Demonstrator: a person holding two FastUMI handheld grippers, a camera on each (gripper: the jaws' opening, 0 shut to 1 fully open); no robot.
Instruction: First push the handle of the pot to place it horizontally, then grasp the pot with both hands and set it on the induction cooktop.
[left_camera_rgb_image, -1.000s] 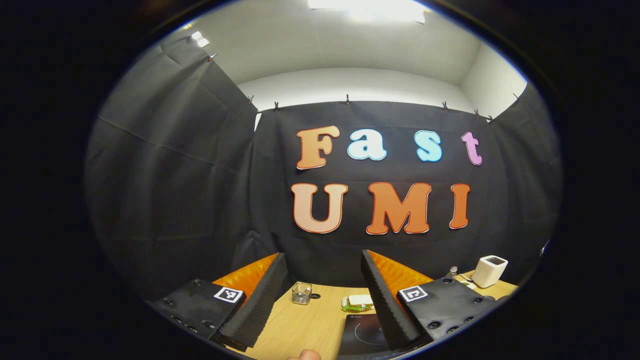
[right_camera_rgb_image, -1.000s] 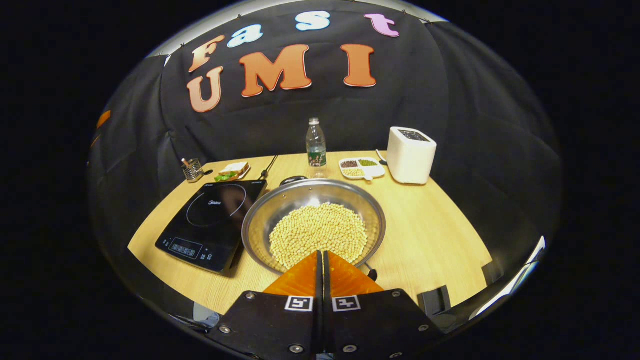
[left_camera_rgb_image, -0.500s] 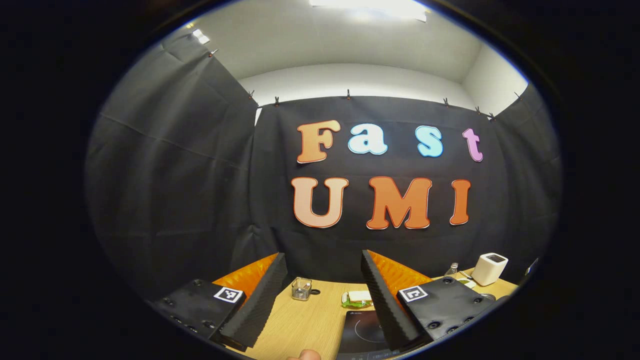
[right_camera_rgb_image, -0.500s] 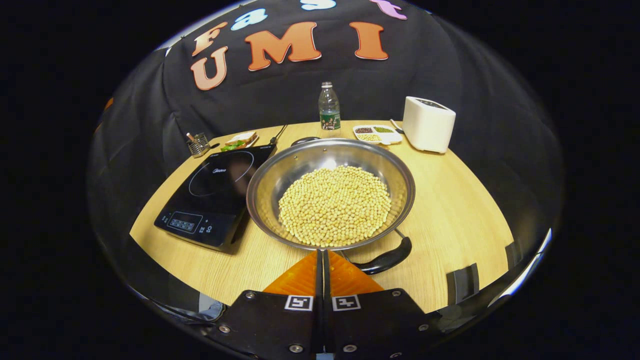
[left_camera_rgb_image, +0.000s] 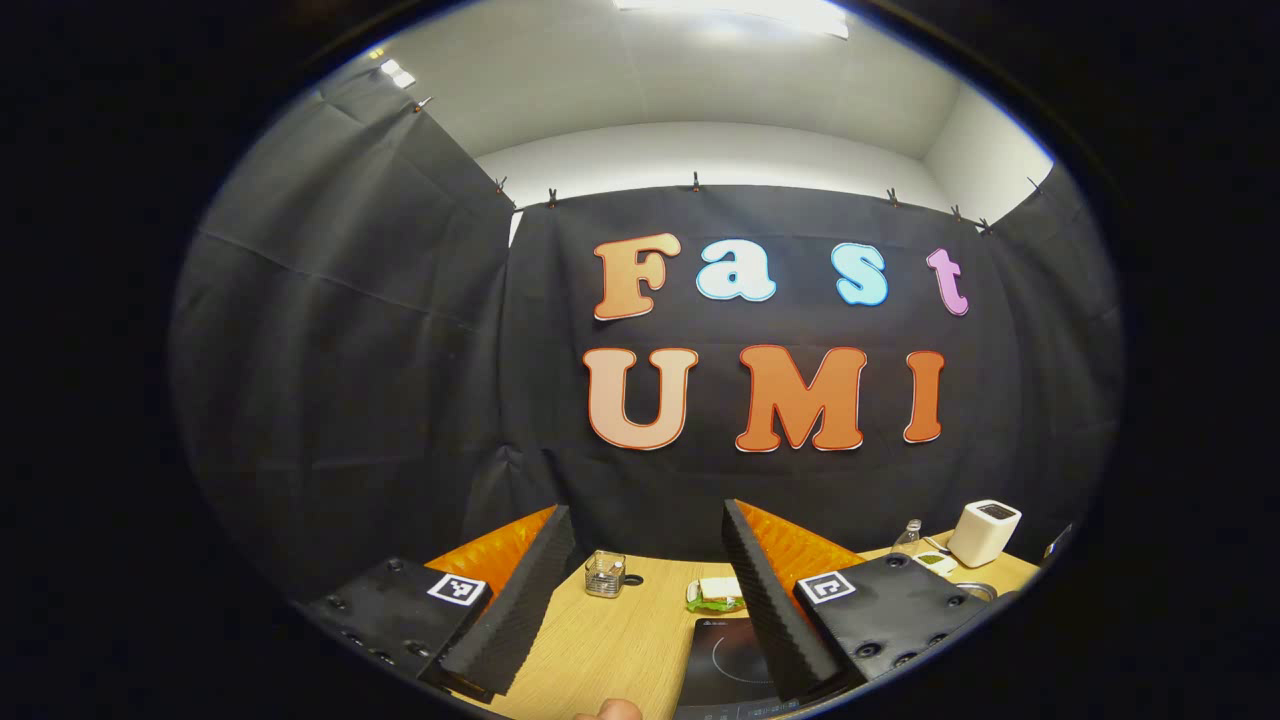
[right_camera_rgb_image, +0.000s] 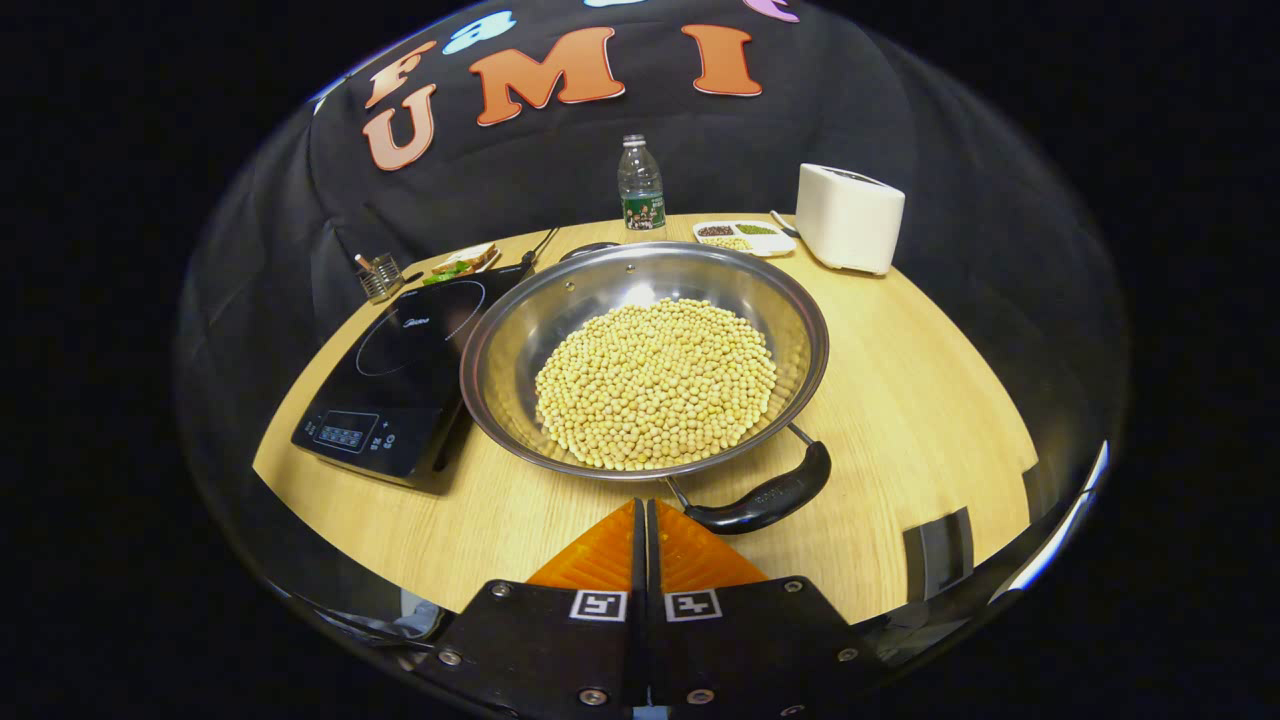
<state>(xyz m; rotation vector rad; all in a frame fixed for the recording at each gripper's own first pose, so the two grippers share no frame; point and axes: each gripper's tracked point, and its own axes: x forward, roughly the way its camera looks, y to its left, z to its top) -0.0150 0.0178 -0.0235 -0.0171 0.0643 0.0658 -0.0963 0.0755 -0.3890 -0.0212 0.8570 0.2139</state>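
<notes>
A wide steel pot (right_camera_rgb_image: 520, 330) full of pale beans (right_camera_rgb_image: 655, 380) stands mid-table in the right gripper view. Its near black handle (right_camera_rgb_image: 765, 498) points toward the front right; a second handle (right_camera_rgb_image: 588, 249) shows at the far rim. The black induction cooktop (right_camera_rgb_image: 400, 375) lies directly left of the pot. My right gripper (right_camera_rgb_image: 645, 503) is shut with nothing in it, its tips just short of the pot's near rim and left of the near handle. In the left gripper view my left gripper (left_camera_rgb_image: 640, 520) is open and held level above the cooktop (left_camera_rgb_image: 725, 660).
At the table's back stand a water bottle (right_camera_rgb_image: 640, 185), a divided dish of grains (right_camera_rgb_image: 738, 235) and a white box-shaped appliance (right_camera_rgb_image: 850, 218). A sandwich plate (right_camera_rgb_image: 458, 265) and a wire holder (right_camera_rgb_image: 380, 280) sit at the back left. A fingertip (left_camera_rgb_image: 610, 710) shows at the bottom edge.
The right gripper has pulled back and risen, so the pot's near handle has come into sight. The left gripper barely moved, tilting slightly up.
</notes>
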